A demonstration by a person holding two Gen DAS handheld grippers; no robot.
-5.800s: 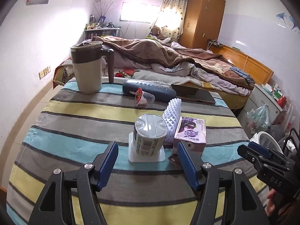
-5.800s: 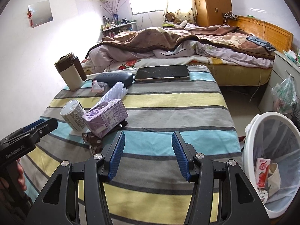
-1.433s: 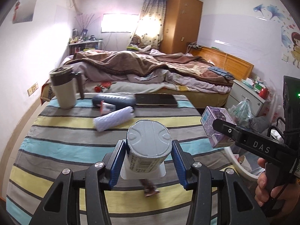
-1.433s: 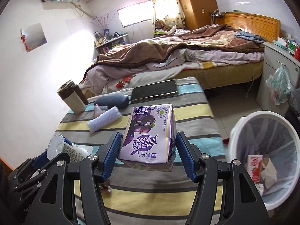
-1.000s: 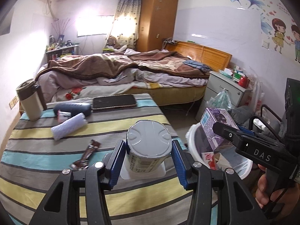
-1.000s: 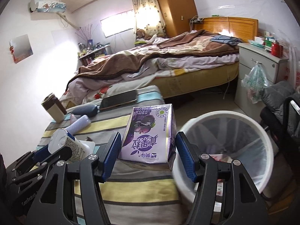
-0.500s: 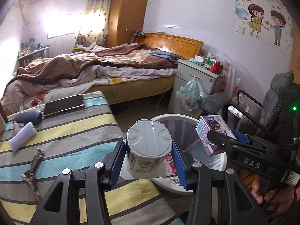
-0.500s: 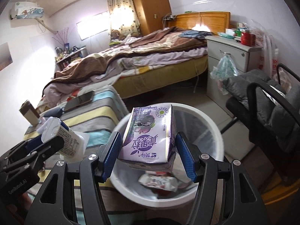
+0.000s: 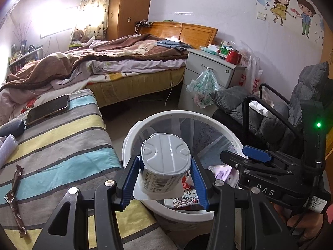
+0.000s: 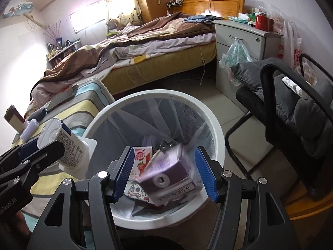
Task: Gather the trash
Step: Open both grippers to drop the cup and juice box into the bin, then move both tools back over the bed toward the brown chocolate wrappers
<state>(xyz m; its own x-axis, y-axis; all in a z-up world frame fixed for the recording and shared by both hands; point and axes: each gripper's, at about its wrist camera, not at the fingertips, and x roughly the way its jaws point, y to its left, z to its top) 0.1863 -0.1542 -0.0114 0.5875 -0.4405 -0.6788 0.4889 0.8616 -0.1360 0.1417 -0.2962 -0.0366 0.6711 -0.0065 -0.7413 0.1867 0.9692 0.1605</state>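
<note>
The left gripper [image 9: 165, 176] is clamped on an upturned yogurt cup [image 9: 165, 167], its blue pads pressing both sides so the sealed base faces the camera. It is held above the near rim of a white trash bin [image 9: 133, 137], most likely so the cup can drop straight in once released.

The right gripper [image 10: 164, 174] stands wide apart with nothing pressed between its pads. Framed between them, a purple drink carton [image 10: 166, 177] appears blurred and tilted inside the bin, seemingly falling or just landed. It lies against a red strawberry carton [image 10: 140, 162] and other wrappers at the bottom.

The bin sits on the floor at the right edge of a striped table [image 9: 58, 145], close enough for short carries. On the table's near left a brown wrapper [image 9: 15, 189] lies flat, probably the next piece to collect. A phone [image 9: 46, 109] rests at the far end.
</note>
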